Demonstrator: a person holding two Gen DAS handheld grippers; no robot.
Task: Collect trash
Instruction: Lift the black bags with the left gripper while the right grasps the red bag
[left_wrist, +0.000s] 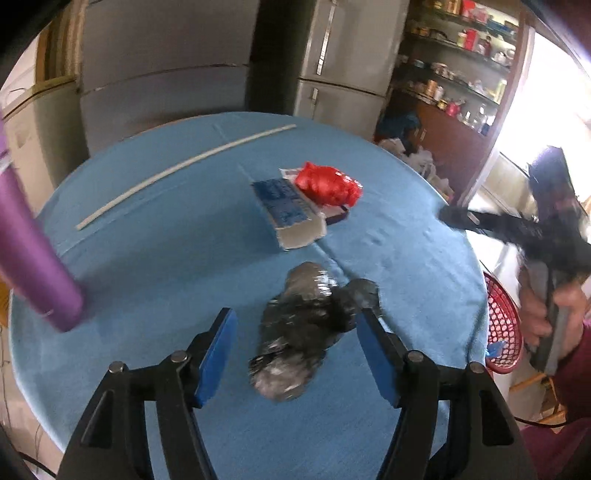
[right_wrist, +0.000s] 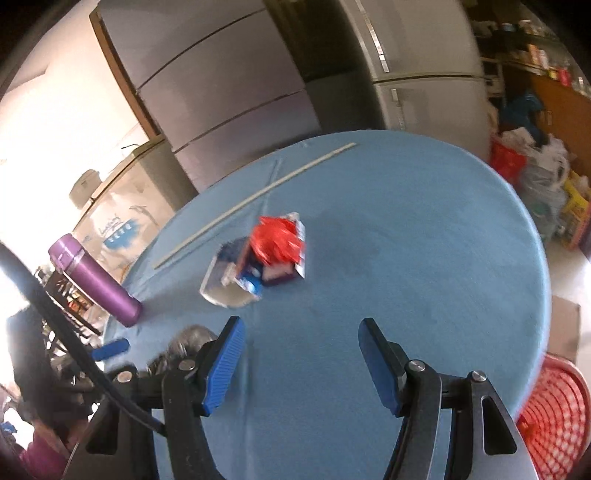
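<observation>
Left gripper (left_wrist: 297, 354) jaws apart, foil wad (left_wrist: 299, 328) loose between them near table (left_wrist: 147, 221) front edge | right gripper (right_wrist: 301, 363) spread, empty | step: grasp foil | next: clamp, carry to red basket (right_wrist: 554, 417) at right edge

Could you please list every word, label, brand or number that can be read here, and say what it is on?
No text can be read.
Blue-and-white carton: printed, too blurred to read.
Pale appliance with a blue picture: script above it, too blurred.
Shelf packages: labels too small.
</observation>
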